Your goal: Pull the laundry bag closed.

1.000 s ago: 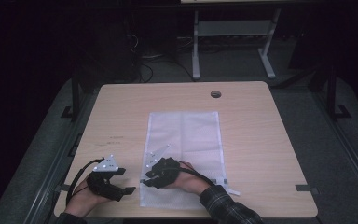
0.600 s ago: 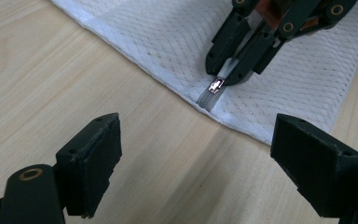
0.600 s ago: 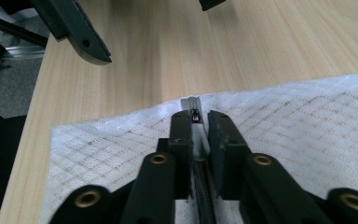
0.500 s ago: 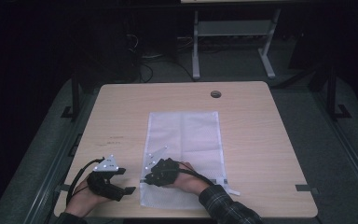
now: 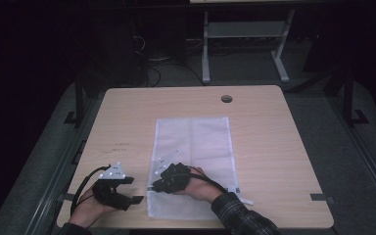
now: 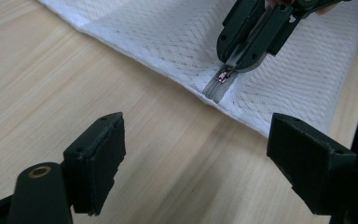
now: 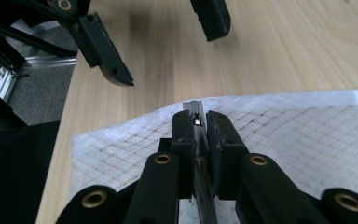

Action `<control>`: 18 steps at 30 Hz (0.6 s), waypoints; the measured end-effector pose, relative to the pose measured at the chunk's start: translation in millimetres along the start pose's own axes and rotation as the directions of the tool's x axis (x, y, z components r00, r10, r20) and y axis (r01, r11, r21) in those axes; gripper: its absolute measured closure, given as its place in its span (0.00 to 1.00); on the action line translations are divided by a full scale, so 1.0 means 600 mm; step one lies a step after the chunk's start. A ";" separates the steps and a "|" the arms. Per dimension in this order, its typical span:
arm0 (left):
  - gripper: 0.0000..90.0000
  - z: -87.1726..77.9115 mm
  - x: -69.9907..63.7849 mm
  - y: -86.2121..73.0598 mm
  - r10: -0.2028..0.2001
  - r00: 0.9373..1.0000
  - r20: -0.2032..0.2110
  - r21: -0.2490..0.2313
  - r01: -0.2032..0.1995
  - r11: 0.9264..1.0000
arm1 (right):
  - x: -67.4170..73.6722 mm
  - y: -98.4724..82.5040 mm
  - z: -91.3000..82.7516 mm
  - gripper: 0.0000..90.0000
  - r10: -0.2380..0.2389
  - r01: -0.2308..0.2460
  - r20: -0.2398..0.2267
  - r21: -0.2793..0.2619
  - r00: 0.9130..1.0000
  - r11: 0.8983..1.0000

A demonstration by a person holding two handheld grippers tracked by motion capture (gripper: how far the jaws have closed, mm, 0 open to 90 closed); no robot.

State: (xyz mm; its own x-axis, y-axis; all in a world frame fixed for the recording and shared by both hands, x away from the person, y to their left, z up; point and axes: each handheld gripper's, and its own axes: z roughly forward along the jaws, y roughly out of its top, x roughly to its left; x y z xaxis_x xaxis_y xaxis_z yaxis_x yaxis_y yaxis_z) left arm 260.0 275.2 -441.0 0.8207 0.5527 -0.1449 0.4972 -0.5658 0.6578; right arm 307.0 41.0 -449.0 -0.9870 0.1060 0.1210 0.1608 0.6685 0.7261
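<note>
A white mesh bag (image 5: 196,142) lies flat on the middle of the wooden table (image 5: 274,147). Its grey zipper runs along the near part, ending at the left edge. My right gripper (image 7: 198,119) has just been closing and is shut on the zipper pull (image 6: 223,76) at that edge, the pull pinched between its pads. In the high view the right gripper (image 5: 152,185) rests on the bag's near left part. My left gripper (image 5: 134,190) stands open just left of the bag over bare wood, with nothing between its fingers. Its jaws point toward the zipper end.
A round cable hole (image 5: 226,99) sits near the table's far edge. Beyond the table stands a metal frame with legs (image 5: 205,49) on dark floor. The table's front edge runs close under both hands.
The right gripper's jaws have drawn together at the bag's left edge. Both hands stay about where they were.
</note>
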 end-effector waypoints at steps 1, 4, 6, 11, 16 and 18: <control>0.21 0.001 -0.001 0.001 -0.005 1.000 0.005 -0.002 0.005 1.000 | 0.000 0.000 -0.002 0.91 0.002 -0.002 0.001 0.001 1.000 1.000; 0.22 0.004 -0.004 0.005 -0.007 1.000 0.023 -0.005 0.007 1.000 | -0.001 0.002 -0.008 0.91 0.007 -0.007 0.007 -0.014 1.000 1.000; 0.23 0.008 -0.006 0.008 -0.006 0.999 0.035 -0.002 0.006 1.000 | -0.002 0.003 -0.013 0.91 0.011 -0.011 0.004 -0.025 1.000 1.000; 0.27 0.011 -0.006 0.018 -0.022 0.997 0.070 -0.017 0.024 1.000 | -0.002 0.006 -0.023 0.91 0.009 -0.008 0.009 -0.039 1.000 0.999; 0.34 0.019 -0.005 0.031 -0.027 0.992 0.122 -0.011 0.029 1.000 | -0.001 0.007 -0.028 0.92 0.008 -0.007 0.009 -0.048 1.000 0.999; 0.36 0.025 -0.005 0.035 -0.032 0.990 0.140 0.000 0.033 0.999 | -0.001 0.008 -0.030 0.92 0.009 -0.008 0.006 -0.054 1.000 0.998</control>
State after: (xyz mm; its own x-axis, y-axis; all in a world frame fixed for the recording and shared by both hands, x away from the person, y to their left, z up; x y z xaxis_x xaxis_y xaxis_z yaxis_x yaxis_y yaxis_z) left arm 271.8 252.6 -437.8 0.8356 0.4796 -0.2679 0.5236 -0.5474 0.6529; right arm 308.7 30.7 -433.7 -0.9855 0.1164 0.1232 0.1691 0.6267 0.7607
